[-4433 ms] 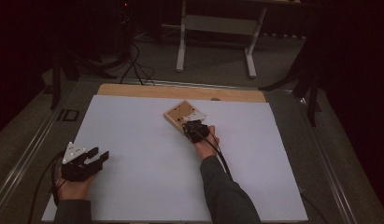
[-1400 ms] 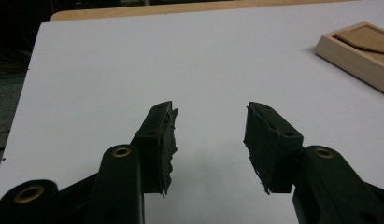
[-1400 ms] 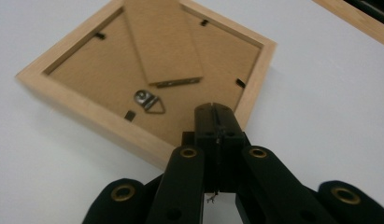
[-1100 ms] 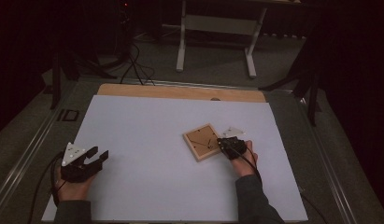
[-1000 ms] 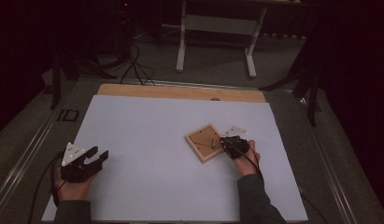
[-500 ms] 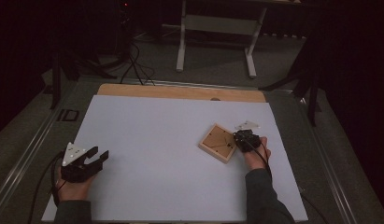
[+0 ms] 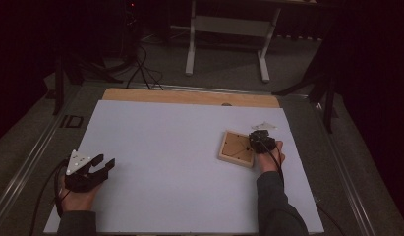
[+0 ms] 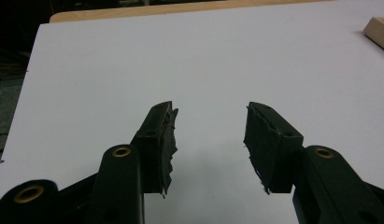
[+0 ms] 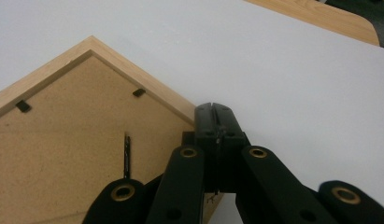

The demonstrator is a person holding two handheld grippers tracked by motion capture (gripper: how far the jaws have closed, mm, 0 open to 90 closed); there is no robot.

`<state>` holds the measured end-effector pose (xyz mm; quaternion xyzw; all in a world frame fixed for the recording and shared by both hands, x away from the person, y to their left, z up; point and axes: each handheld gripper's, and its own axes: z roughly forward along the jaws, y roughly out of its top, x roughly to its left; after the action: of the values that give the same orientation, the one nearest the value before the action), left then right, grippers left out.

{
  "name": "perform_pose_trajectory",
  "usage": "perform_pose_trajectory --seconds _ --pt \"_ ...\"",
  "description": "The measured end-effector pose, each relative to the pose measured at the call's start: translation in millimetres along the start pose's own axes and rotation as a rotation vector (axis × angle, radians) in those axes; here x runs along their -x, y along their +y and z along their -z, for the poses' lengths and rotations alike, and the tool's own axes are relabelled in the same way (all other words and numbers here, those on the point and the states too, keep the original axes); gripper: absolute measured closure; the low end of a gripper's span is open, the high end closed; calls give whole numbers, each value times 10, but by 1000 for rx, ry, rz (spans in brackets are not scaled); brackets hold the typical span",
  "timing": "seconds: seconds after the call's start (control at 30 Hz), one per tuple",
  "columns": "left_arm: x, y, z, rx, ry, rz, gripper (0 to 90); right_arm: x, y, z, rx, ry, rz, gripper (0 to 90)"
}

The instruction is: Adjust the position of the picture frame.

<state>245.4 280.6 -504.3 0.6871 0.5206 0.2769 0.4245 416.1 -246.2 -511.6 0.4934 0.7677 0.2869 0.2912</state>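
Frame (image 7: pixel 237 148), small, square, wooden, lies back-side up on the white board (image 7: pixel 180 147), toward the board's right edge and roughly midway between its near and far sides. Backing panel is brown fibreboard held in by small black clips; a thin dark metal strip runs down its middle in the right gripper view.

Right gripper (image 7: pixel 259 141) sits at the frame's right edge. Right gripper view: the two black jaws are pressed together at the tips, directly over the wooden rim near one corner of the frame (image 9: pixel 77 140). Cannot tell whether the rim is pinched between them or the clenched jaws merely rest against it. Right hand (image 7: pixel 271 157) is just nearside of the frame, sleeve running off toward the board's near edge.

Left gripper (image 7: pixel 99 169) is well apart from the frame, by the board's left near corner, grey plate on top. Left gripper view: jaws spread wide, nothing between them, bare board beneath (image 8: pixel 203 70); a corner of the frame (image 8: pixel 379 31) shows far off.

Strip of light wood tabletop (image 7: pixel 189 97) shows beyond the board's far edge.
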Motion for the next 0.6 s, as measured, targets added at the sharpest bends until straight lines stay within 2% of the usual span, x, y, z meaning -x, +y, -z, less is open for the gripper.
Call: perform_pose_trajectory --seconds 0.13,0.3,0.4,0.6 --pt "-9 0 9 6 5 3 522 29 -15 28 -6 11 -35 891" --pt "-3 1 4 3 5 -3 522 93 -38 147 13 26 -82 814" --pt "6 2 6 5 4 -5 522 118 -77 175 4 34 -112 775" --pt "3 1 1 2 5 -5 521 126 -195 200 -5 83 -173 749"
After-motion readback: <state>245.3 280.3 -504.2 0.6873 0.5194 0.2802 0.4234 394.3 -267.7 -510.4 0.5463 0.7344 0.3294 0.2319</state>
